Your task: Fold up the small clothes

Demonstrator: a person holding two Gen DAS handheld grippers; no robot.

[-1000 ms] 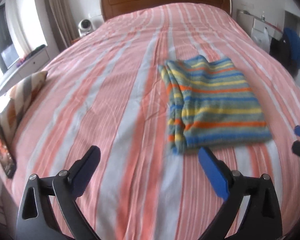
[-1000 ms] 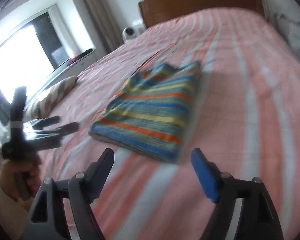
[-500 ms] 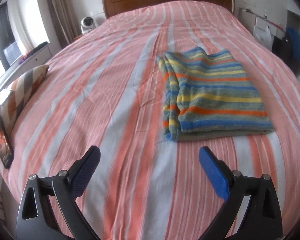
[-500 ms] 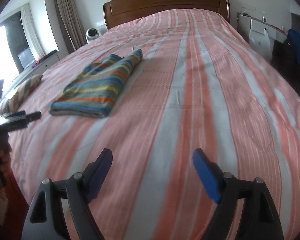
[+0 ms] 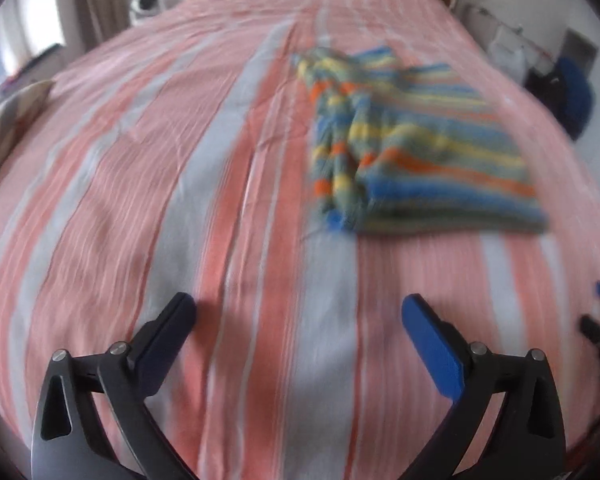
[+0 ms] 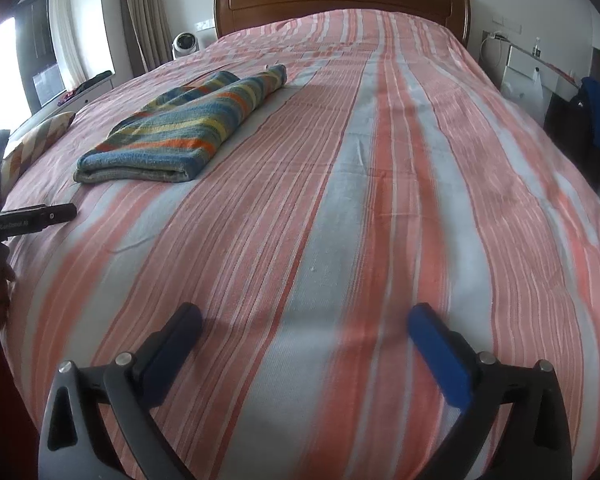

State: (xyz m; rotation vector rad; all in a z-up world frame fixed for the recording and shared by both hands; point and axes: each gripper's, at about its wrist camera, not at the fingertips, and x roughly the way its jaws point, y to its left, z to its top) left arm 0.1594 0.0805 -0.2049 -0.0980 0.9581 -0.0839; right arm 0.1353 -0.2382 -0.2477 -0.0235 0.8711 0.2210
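Note:
A folded striped knit garment in blue, yellow, orange and green lies flat on the pink striped bed. It also shows in the right wrist view, at the left. My left gripper is open and empty, low over the bed's near edge, short of the garment. My right gripper is open and empty over the bare bedspread, to the right of the garment. The left gripper's body shows at the left edge of the right wrist view.
A wooden headboard stands at the far end. A patterned pillow lies at the bed's left edge. A white fan and curtains stand at the back left. A shelf and dark blue clothing stand at the right.
The right gripper has swung right, away from the garment, which now sits far left in its view. The left gripper has dropped lower toward the bed; its view is blurred by motion.

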